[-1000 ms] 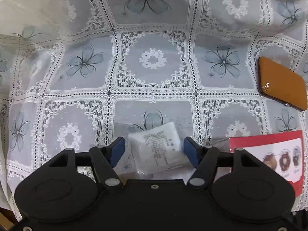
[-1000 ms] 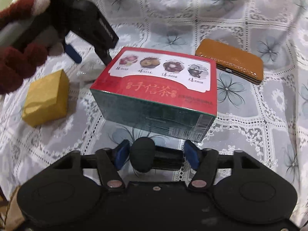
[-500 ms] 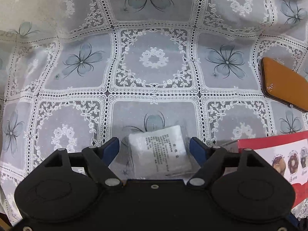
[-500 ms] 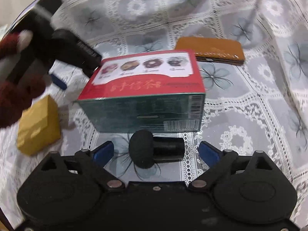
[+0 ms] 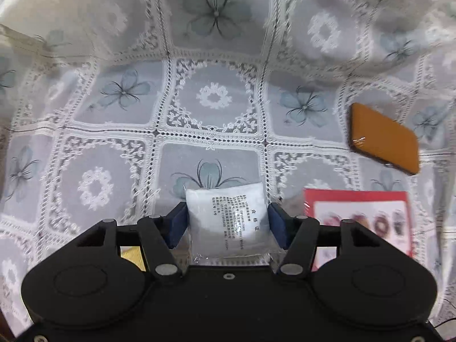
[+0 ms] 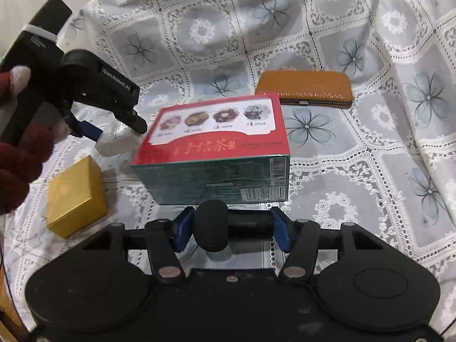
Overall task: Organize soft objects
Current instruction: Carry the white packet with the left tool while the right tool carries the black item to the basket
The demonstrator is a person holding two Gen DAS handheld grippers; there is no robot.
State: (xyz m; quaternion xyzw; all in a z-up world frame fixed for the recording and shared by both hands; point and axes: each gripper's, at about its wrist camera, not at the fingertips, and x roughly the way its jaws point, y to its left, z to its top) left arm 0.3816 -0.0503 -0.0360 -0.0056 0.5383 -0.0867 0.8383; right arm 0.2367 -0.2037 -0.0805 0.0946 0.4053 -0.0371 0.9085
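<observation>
Two grippers, each w/ jaws pinched on a soft item.
Red-topped green cardboard tea box (image 6: 216, 154) sits mid-frame, prob. a sorting landmark. Left gripper (image 5: 226, 222) clamps white plastic-wrapped soft sachet (image 5: 228, 222), lifted at left of right-wrist view, tilted down. Right gripper (image 6: 230, 228) squeezes black foam-tipped cylinder (image 6: 225, 226) low centre, level.

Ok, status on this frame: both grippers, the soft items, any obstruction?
Left gripper shut on white pouch. Right gripper shut on black foam-tipped microphone. Red tea box directly ahead of right.
</observation>
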